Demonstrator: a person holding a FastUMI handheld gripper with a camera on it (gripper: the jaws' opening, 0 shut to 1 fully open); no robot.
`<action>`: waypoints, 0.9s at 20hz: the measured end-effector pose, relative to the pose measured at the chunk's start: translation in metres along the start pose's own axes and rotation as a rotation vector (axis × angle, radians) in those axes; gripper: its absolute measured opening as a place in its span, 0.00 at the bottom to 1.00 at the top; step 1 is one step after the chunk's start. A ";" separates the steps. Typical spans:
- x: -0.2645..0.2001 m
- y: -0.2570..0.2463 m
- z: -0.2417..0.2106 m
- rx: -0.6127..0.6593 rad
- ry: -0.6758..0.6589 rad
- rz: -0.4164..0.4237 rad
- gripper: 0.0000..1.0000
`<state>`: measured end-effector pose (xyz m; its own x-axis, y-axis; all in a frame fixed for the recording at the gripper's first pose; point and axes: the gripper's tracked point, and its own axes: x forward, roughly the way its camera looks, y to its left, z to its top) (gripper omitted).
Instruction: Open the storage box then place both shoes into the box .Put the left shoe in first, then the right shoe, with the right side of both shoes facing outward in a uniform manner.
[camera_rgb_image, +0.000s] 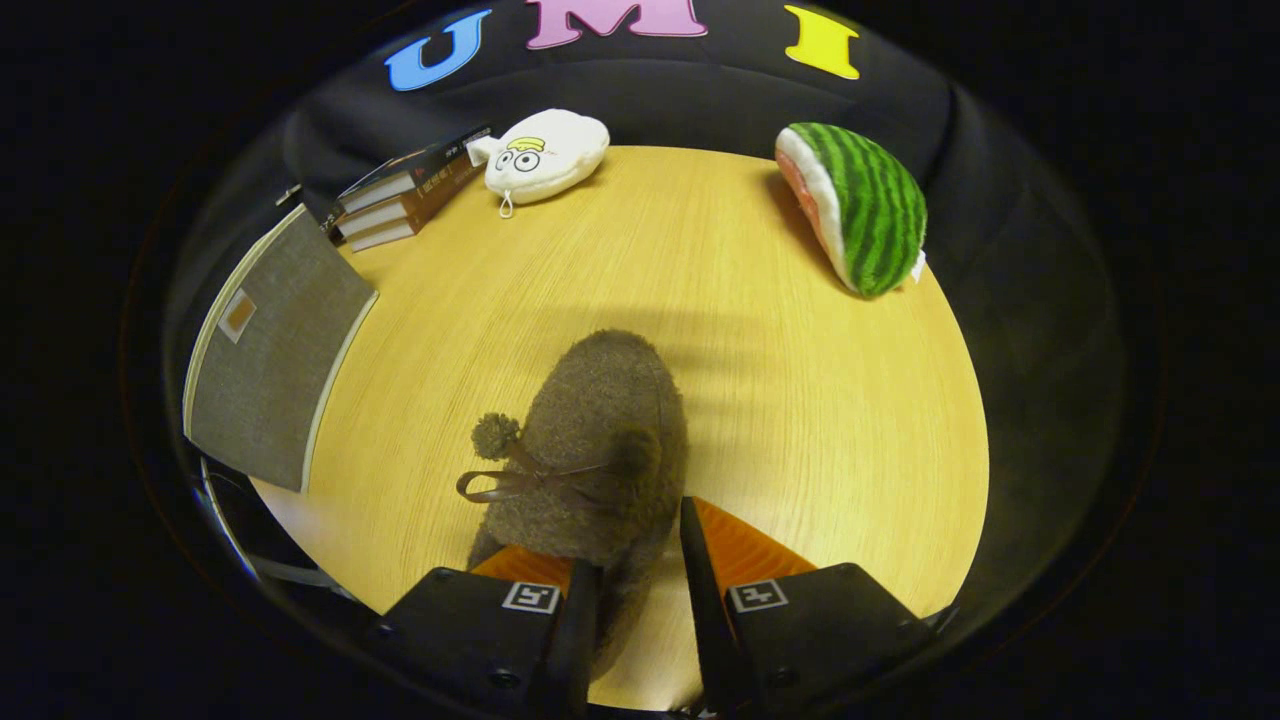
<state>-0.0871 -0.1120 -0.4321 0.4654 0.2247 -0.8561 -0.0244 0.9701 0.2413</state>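
Round wooden table carries everything. Storage box, grey fabric with its flap lid folded out over the table's left edge, sits well apart from the gripper; it looks open, though the interior is hard to read. Fuzzy brown shoe with bow and pompom lies near the table's front edge, toe pointing toward the far edge, heel end between the fingers. Watermelon plush rests at the far right edge, stack of books and white plush toy at the far left edge, touching each other. Gripper has its fingers clenched around the shoe's heel collar, one finger on each side, both seeming to press the fluffy fabric. Judged step: carrying this shoe to the box. To do it well, the hold should stay firm because soft pile can slip, the lift should clear the tabletop before swinging left, and the shoe's right side should end up facing outward.
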 end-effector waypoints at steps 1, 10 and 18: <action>0.001 -0.004 0.002 -0.005 0.002 -0.026 0.37; -0.046 0.001 0.020 0.162 0.000 -0.053 0.06; -0.131 0.105 0.115 0.172 -0.139 0.013 0.06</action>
<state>-0.0488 -0.0503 -0.2418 0.5836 0.2105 -0.7843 0.1145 0.9349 0.3361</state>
